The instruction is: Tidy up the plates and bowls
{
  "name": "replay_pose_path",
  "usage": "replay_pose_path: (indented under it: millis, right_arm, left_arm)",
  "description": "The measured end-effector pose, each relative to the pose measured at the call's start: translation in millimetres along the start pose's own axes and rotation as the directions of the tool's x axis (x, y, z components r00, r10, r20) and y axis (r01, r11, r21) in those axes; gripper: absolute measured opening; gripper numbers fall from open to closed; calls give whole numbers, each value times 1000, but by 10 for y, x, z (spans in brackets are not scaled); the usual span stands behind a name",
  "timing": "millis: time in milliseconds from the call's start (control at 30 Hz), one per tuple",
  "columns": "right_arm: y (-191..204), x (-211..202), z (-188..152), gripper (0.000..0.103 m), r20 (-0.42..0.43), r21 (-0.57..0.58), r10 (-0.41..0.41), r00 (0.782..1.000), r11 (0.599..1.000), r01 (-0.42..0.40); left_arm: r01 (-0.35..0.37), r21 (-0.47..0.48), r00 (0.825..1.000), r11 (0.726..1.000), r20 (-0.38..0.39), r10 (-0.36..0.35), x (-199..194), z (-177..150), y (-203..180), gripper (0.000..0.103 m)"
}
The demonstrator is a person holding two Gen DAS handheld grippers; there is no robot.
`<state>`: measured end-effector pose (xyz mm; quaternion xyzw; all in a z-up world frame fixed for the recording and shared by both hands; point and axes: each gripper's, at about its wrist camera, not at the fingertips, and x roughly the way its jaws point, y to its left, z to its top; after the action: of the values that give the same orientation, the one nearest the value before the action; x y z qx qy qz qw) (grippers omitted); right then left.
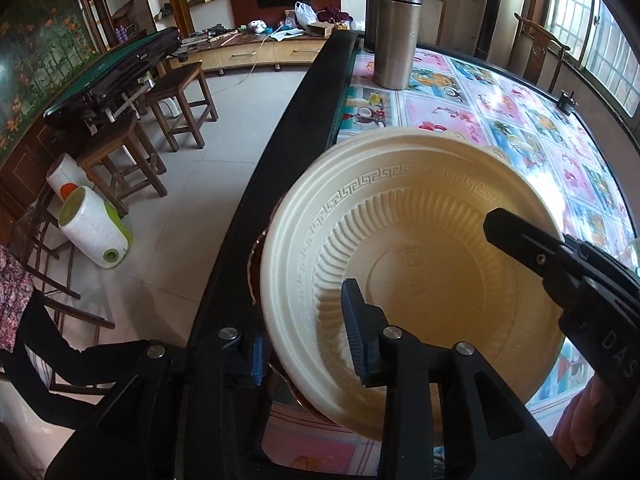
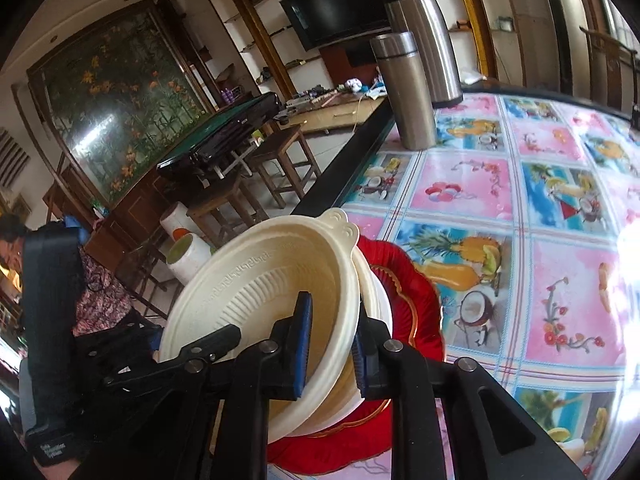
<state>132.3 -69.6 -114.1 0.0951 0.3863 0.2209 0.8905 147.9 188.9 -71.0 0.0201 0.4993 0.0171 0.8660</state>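
Observation:
A cream bowl (image 1: 420, 216) with a ribbed wall and key-pattern rim fills the left wrist view. My left gripper (image 1: 307, 346) is shut on its near rim, one blue pad inside and one outside. In the right wrist view the same bowl (image 2: 260, 280) is tilted up over a second cream bowl (image 2: 380, 300), which rests on a red plate (image 2: 412, 292). My right gripper (image 2: 331, 352) is shut on the upper bowl's rim. One of the right gripper's fingers (image 1: 516, 236) reaches into the bowl from the right.
Two steel flasks (image 2: 404, 92) stand at the far end of the table, which has a bright patterned cloth (image 2: 520, 200) and a black edge (image 1: 280, 160). Wooden stools (image 1: 176, 104) and white containers (image 1: 92, 232) are on the floor. A person (image 2: 100, 292) sits at the left.

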Motion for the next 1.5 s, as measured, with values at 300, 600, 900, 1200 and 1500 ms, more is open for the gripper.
replay_pose_path:
  millis: [300, 600, 900, 1200, 1500]
  right_arm:
    - [-163, -518, 14, 36, 191, 6, -46, 981, 999, 46]
    - [-627, -736, -260, 37, 171, 72, -97, 980, 994, 86]
    - [-849, -951, -590, 38, 165, 68, -123, 979, 991, 113]
    - [-419, -1459, -986, 52, 342, -121, -69, 937, 986, 116]
    - [21, -1862, -1053, 92, 465, -144, 63, 883, 990, 5]
  left_arm:
    - [-61, -67, 988, 996, 135, 70, -325, -108, 106, 39]
    - [-103, -8, 928, 995, 358, 99, -870, -702, -231, 71]
    - [-20, 70, 955, 997, 296, -2, -790, -986, -664, 71]
    - [-55, -128, 923, 990, 371, 100, -1042, -1152, -410, 81]
    - [-108, -299, 888, 948, 399, 227, -1391, -1436, -20, 86]
